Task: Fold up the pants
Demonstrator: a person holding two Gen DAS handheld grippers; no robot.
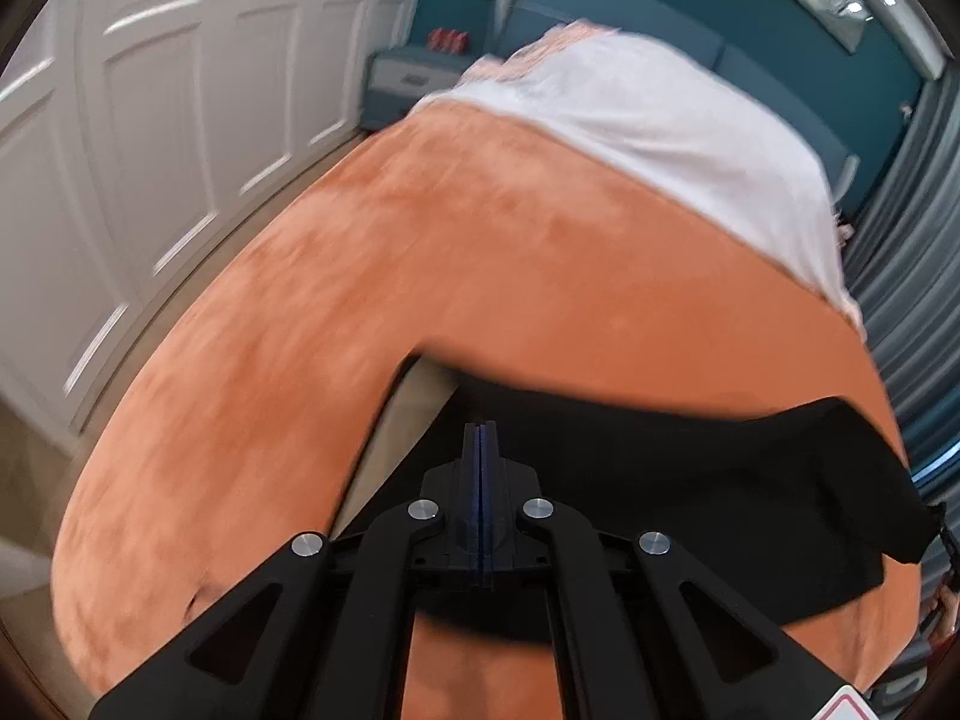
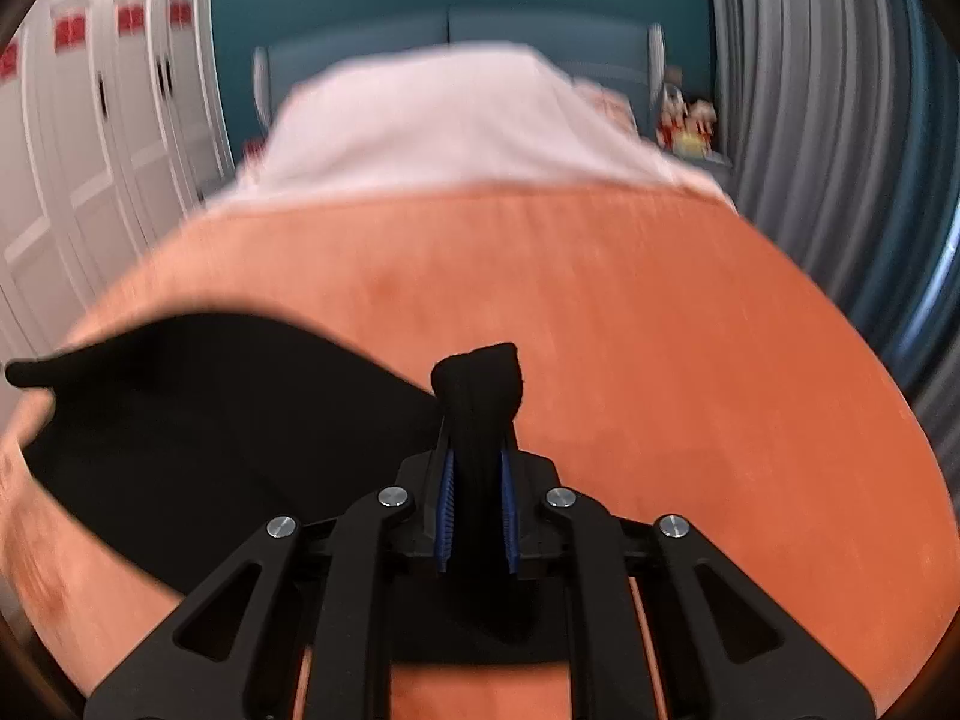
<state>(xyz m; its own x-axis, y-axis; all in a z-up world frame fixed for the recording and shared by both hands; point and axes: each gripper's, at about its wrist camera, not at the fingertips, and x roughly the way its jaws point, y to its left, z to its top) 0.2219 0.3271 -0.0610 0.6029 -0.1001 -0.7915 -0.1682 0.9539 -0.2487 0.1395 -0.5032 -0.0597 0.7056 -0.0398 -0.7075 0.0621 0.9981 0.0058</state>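
The black pants (image 1: 690, 498) hang and stretch over an orange blanket (image 1: 420, 252) on a bed. My left gripper (image 1: 483, 438) is shut, its jaws pressed together at the pants' left edge; whether fabric sits between them is hard to tell. In the right wrist view my right gripper (image 2: 477, 402) is shut on a bunched fold of the black pants (image 2: 198, 414), which sticks up past the fingertips. The rest of the pants spreads to the left, lifted above the blanket (image 2: 660, 330).
A white sheet (image 1: 660, 120) covers the far half of the bed. White wardrobe doors (image 1: 150, 120) stand at the left, a nightstand (image 1: 414, 84) by the teal wall, and grey curtains (image 2: 828, 120) at the right. Bare floor shows beside the bed (image 1: 414, 414).
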